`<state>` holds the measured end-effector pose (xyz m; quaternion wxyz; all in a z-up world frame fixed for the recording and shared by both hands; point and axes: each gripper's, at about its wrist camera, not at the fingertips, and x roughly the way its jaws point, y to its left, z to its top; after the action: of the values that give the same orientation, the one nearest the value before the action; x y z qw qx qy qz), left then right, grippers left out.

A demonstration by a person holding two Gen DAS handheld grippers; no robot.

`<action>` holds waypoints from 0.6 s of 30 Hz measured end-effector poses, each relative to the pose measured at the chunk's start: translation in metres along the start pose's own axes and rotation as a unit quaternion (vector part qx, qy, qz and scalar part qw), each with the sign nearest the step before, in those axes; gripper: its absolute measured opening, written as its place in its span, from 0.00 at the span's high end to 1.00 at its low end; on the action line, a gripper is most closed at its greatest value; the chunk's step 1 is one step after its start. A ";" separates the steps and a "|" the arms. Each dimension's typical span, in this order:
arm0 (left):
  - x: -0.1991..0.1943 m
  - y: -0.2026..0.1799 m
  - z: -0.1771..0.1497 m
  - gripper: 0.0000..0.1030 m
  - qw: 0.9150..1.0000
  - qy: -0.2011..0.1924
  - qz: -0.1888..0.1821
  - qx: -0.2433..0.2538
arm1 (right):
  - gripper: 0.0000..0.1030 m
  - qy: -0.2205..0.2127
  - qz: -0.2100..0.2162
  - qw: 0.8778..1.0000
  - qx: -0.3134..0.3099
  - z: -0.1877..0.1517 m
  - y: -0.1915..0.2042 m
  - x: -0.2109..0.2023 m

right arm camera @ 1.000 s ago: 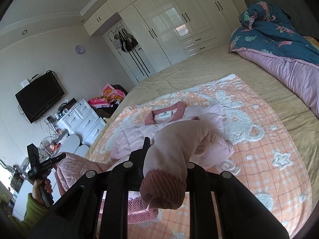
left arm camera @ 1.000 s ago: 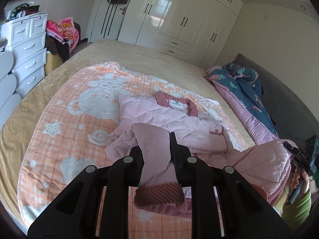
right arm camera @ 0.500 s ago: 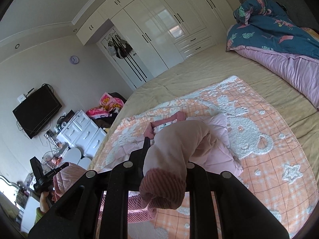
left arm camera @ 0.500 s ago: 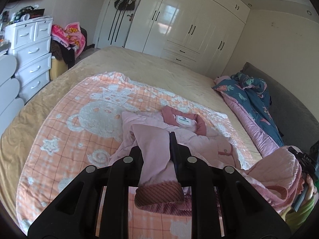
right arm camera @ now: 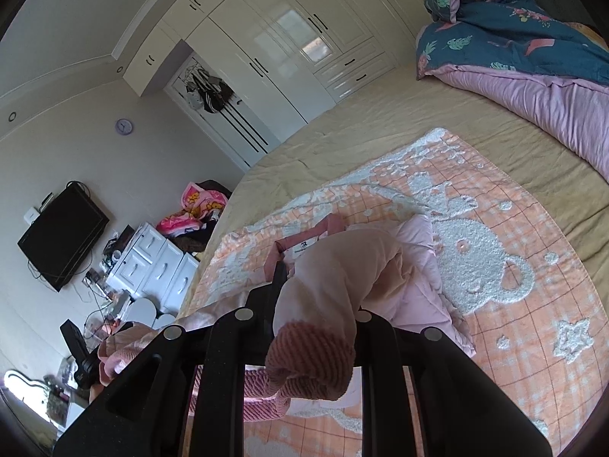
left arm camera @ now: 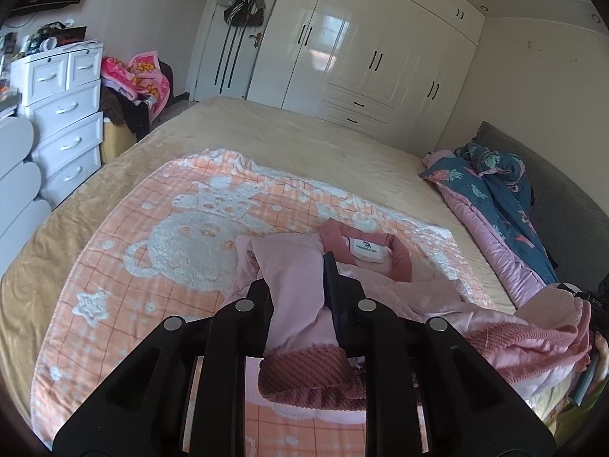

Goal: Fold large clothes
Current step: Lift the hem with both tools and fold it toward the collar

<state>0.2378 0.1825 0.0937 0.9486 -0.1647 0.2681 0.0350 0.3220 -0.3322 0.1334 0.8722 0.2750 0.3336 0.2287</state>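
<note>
Pink jacket (left arm camera: 384,285) on peach blanket (left arm camera: 125,266), rumpled duvet (left arm camera: 495,205) alongside.

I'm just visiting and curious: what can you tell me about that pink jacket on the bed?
The pink jacket looks soft and quilted, with darker ribbed collar and cuffs and a white neck label. It lies crumpled on the peach bear blanket, collar away from the cameras. Each hand-held gripper, left and right, is shut on a sleeve near the cuff.

Soft matt pink cloth, lightly quilted, on the jacket (left arm camera: 384,285), with coarse ribbed knit at its cuff (left arm camera: 304,373). Under the jacket, fluffy terry blanket (left arm camera: 182,243). Beyond the blanket, glossy smooth wardrobe (left arm camera: 365,49). Matt black plastic with shiny metal screws on the left gripper (left arm camera: 300,297).
</note>
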 end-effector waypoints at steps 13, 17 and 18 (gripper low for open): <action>0.043 0.007 0.013 0.89 1.000 0.004 0.021 -0.003 | 0.79 0.025 -0.004 0.999 0.042 0.029 -0.022 0.050; 0.056 0.008 0.016 0.89 1.000 0.008 0.027 -0.001 | 0.77 0.033 -0.003 0.998 0.054 0.034 -0.028 0.062; 0.058 0.008 0.016 0.89 1.000 0.009 0.027 0.000 | 0.75 0.034 -0.001 0.998 0.057 0.035 -0.030 0.064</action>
<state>0.2945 0.1942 0.0739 0.9448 -0.1578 0.2809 0.0597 0.3963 -0.3283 0.1068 0.8433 0.3159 0.3761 0.2182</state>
